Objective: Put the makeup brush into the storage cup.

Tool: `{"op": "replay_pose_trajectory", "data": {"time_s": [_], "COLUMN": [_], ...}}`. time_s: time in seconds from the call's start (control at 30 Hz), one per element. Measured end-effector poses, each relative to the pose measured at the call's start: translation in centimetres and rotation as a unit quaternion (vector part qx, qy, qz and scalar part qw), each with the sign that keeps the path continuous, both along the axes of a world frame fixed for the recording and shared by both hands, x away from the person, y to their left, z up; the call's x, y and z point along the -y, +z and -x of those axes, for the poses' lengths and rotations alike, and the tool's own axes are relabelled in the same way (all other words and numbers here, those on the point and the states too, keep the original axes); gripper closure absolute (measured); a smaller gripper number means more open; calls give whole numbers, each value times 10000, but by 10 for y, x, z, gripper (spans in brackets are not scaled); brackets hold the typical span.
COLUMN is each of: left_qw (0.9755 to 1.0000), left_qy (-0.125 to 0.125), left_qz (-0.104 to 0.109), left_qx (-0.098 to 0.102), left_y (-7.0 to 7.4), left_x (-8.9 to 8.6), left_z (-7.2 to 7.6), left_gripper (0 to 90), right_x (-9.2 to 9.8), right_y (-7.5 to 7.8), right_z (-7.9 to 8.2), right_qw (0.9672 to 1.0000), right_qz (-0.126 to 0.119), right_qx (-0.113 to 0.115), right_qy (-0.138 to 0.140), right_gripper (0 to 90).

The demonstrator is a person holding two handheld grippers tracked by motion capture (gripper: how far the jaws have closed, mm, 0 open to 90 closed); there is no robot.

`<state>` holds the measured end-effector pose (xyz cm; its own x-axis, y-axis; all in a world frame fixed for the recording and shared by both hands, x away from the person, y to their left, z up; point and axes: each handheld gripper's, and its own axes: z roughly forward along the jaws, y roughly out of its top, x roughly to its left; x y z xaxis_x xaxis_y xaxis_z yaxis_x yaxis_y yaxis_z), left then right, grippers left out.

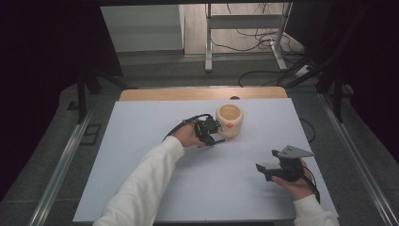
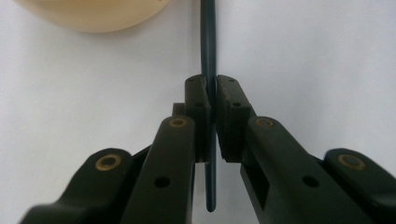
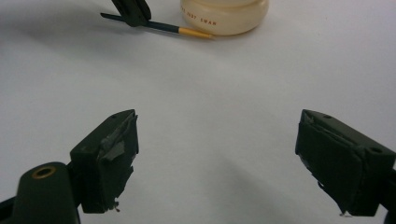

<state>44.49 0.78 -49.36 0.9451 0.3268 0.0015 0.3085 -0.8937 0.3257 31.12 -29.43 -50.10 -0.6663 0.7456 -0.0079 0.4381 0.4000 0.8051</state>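
Lifting is the step judged to be in hand, and it is best done slowly and straight up. The left gripper (image 2: 211,100) is seen clamped tight on a thin dark stick with a yellow-tipped end (image 3: 161,28), perhaps a pencil or a chopstick, which lies on the white tabletop (image 1: 155,141). The stick is pinched partway along its length, so a long part runs ahead of the jaws and a shorter part trails back beneath them. Just ahead and to one side of the pinch stands the cream-coloured round ceramic pot (image 1: 229,120), close to the yellow tip. The grip should be kept firm and the wrist level, so that the stick is not allowed to pivot between the pads. The tip should be steered clear of the pot's wall until it is raised above the rim. The right gripper (image 3: 217,163) is held wide apart and empty, well back from the pot; it should be kept there, out of the way.
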Motion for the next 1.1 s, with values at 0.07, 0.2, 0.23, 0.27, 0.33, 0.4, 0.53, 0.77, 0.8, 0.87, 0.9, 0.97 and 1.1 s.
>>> {"op": "replay_pose_trajectory", "data": {"time_s": [0.07,0.2,0.23,0.27,0.33,0.4,0.53,0.77,0.8,0.87,0.9,0.97,1.1], "left_qw": [10000,10000,10000,9999,9999,9999,9999,9991,9990,9987,9985,9981,9977], "left_qy": [7,10,8,2,5,-1,-80,-213,-216,-238,-238,-206,-178], "left_qz": [36,84,86,85,134,140,133,334,374,427,465,544,611], "left_qx": [38,38,38,62,28,69,53,137,138,172,171,198,239], "left_y": [3,6,7,7,8,8,10,21,23,26,27,29,34], "left_x": [-4,-8,-9,-10,-11,-11,-10,-11,-11,-13,-14,-16,-22], "left_z": [1,4,5,6,6,7,10,21,23,26,28,31,37], "left_gripper": [846,846,846,846,846,847,846,846,846,847,846,846,846], "right_x": [0,0,-1,-1,-1,0,0,0,1,1,1,1,1], "right_y": [0,0,0,0,0,0,0,1,1,2,2,2,2], "right_z": [0,0,0,0,-1,-1,-1,0,0,0,0,0,0], "right_qw": [10000,10000,10000,10000,10000,10000,10000,10000,9999,9998,9997,9995,9990], "right_qz": [-4,9,10,8,5,0,0,-76,-131,-218,-254,-322,-438], "right_qx": [6,2,1,0,5,3,5,3,-19,-32,-39,-63,-111], "right_qy": [-17,-4,-3,-4,-6,-6,-3,-6,3,-5,-7,0,-3], "right_gripper": [140,140,140,140,140,141,141,141,141,141,141,141,141]}}
